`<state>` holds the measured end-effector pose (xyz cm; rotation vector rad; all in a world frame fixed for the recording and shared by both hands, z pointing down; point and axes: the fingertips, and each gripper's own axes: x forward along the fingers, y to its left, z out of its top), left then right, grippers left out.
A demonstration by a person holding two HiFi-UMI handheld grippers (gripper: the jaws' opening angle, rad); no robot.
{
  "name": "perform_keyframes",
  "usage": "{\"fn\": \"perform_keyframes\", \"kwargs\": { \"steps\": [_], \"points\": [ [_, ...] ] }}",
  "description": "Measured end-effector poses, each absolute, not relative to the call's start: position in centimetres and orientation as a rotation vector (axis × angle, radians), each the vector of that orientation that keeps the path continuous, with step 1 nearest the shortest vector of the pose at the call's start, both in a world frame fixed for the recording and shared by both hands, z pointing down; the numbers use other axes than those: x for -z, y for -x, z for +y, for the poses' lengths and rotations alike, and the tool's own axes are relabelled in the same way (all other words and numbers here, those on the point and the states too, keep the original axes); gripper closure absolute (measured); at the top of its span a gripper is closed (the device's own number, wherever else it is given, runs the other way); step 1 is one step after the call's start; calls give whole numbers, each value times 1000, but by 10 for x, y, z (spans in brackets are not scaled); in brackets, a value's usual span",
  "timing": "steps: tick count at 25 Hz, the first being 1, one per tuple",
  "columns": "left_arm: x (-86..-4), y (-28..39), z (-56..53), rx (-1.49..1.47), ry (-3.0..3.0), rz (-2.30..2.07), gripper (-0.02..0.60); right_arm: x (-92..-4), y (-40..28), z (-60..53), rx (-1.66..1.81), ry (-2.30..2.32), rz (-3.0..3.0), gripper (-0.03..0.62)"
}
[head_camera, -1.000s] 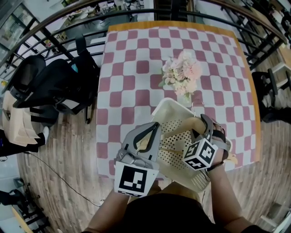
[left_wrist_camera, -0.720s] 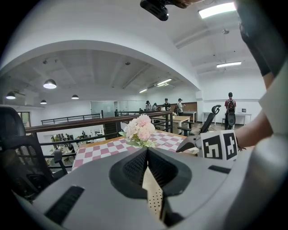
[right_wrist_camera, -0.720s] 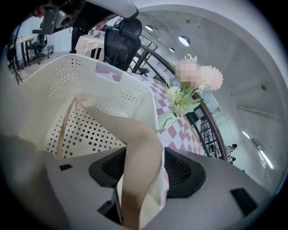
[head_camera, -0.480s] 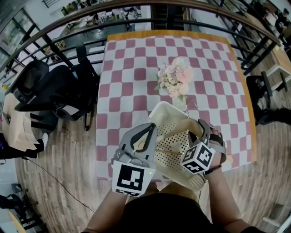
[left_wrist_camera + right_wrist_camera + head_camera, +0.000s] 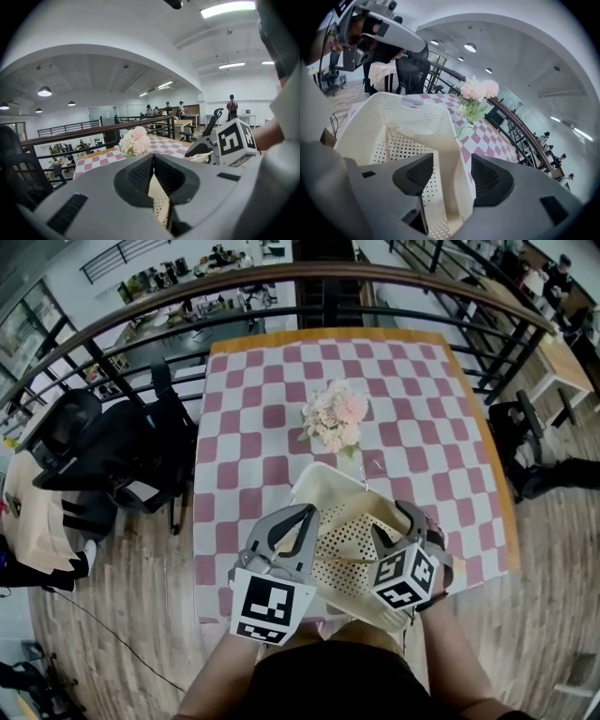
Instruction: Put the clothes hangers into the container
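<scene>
A cream perforated basket [image 5: 349,549] sits at the near edge of the checked table [image 5: 246,442], partly over the edge. My left gripper [image 5: 309,512] is shut on the basket's left rim; in the left gripper view the perforated wall [image 5: 161,206] stands between the closed jaws of that gripper [image 5: 153,161]. At the basket's right side, my right gripper [image 5: 392,518] is shut on one arm of a pale wooden hanger [image 5: 457,187]. The hanger lies inside the basket [image 5: 379,101], and its metal hook [image 5: 458,131] pokes past the far rim, also visible as a hook [image 5: 374,466] in the head view.
A vase of pink and white flowers [image 5: 333,418] stands on the table just beyond the basket's far corner. Black office chairs [image 5: 103,442] crowd the table's left side. A curved black railing [image 5: 281,277] runs behind the table. Wooden floor lies on both sides.
The right gripper has sunk lower at the basket's right rim, taking the hanger down inside; its tan end no longer sticks out behind the hand. The left gripper keeps its hold.
</scene>
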<state>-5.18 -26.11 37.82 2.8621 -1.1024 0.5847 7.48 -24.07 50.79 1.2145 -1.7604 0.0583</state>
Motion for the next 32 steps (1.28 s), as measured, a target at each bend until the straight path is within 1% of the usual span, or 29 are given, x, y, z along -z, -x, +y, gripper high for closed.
{"fn": "perform_keyframes", "kwargs": {
  "steps": [14,27,28,29,32],
  "points": [
    [-363,39,-240,-545,-2868,-1086,572,-418,-36,-224,-120,-1402,-2182,362],
    [-353,38,-213,-507,-2904,-1125,571,-368,-4,-197,-85,-1346,-2523,365],
    [-352,35,-209,-506,-2909,-1123,572,-363,-2,-194,-65,-1341,-2548,377],
    [-352,33,-205,-509,-2914,-1122,572,-358,-1,-191,-43,-1339,-2570,404],
    [-351,29,-196,-523,-2915,-1133,572,-348,4,-182,6,-1291,-2628,503]
  ]
}}
